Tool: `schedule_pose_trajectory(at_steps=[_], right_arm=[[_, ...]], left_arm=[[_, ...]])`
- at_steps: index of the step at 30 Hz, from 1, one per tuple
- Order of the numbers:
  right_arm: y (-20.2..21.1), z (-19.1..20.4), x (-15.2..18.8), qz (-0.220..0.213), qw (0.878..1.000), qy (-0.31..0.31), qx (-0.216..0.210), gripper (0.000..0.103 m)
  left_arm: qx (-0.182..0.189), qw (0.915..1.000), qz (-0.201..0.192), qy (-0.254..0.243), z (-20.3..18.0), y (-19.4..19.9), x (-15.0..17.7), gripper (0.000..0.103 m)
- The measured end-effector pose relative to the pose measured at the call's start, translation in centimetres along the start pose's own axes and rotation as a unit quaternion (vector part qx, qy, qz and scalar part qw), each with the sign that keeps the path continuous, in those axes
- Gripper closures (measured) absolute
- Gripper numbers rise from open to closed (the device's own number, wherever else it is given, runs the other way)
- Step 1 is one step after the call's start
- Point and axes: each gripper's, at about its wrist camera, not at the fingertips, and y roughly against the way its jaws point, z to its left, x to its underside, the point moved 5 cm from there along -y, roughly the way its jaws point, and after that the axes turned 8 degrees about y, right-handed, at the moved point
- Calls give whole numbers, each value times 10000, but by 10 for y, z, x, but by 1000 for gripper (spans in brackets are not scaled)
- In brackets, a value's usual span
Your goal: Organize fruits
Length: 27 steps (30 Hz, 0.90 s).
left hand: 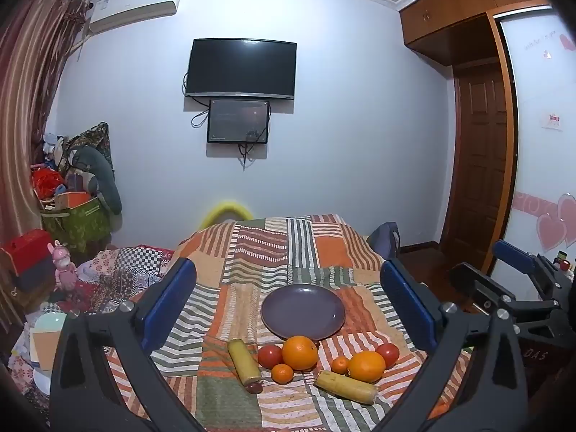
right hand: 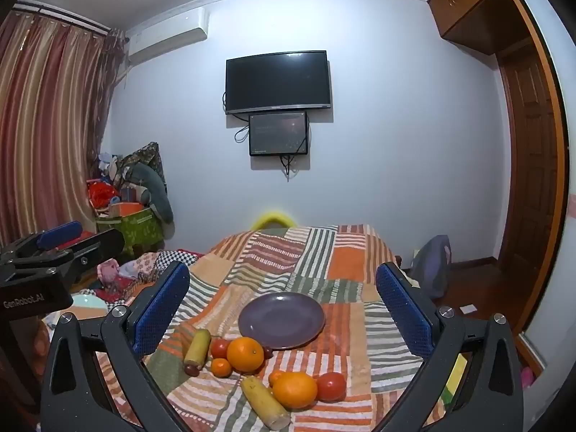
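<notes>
**Desk:** What is lying on the bed?

**Photographer:** Fruit is sitting in two loose clusters on a patchwork bedspread of orange, green and white stripes (left hand: pixel 252 252), just in front of a round, shallow purple ceramic plate (left hand: pixel 303 311). The plate is holding nothing. In the left cluster, a large glossy orange (left hand: pixel 300 352) is touching a smooth red tomato (left hand: pixel 270 356), with a small tangerine (left hand: pixel 282 373) just in front and a short pale-yellow sugarcane section (left hand: pixel 244 360) lying beside them, a dark red-brown piece at its near end.

**Desk:** And the second group?

**Photographer:** A second big orange (left hand: pixel 366 366) is resting between a second small tangerine (left hand: pixel 340 364) and a second red tomato (left hand: pixel 388 354), while another yellow sugarcane section (left hand: pixel 346 387) is lying tilted in front of it.

**Desk:** Where are the tongs?

**Photographer:** Both are hovering above the near end of the bed, clear of the fruit. The left tongs (left hand: pixel 288 316), black-framed with blue pads, are spread wide and gripping nothing; the right tongs (right hand: pixel 282 316) are likewise gaping and bare. Each is showing at the edge of the other's view.

**Desk:** Any other containers?

**Photographer:** A green patterned fabric bin (right hand: pixel 138 228) is standing by the striped curtain (right hand: pixel 46 126), heaped with soft toys and boxes. A dark wall-mounted television (right hand: pixel 277 81) is hanging over a smaller screen (right hand: pixel 279 133).
</notes>
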Motion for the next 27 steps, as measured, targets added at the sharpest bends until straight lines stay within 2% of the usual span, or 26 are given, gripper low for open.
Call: schedule_pose_trajectory(at_steps=[14, 27], right_arm=[[2, -2, -10, 10, 10000, -16, -15, 0], [2, -1, -3, -36, 10000, -84, 5, 0]], left_arm=[[-7, 10000, 7, -86, 0, -3, 0, 0], [-2, 9999, 50, -95, -1, -5, 3, 0]])
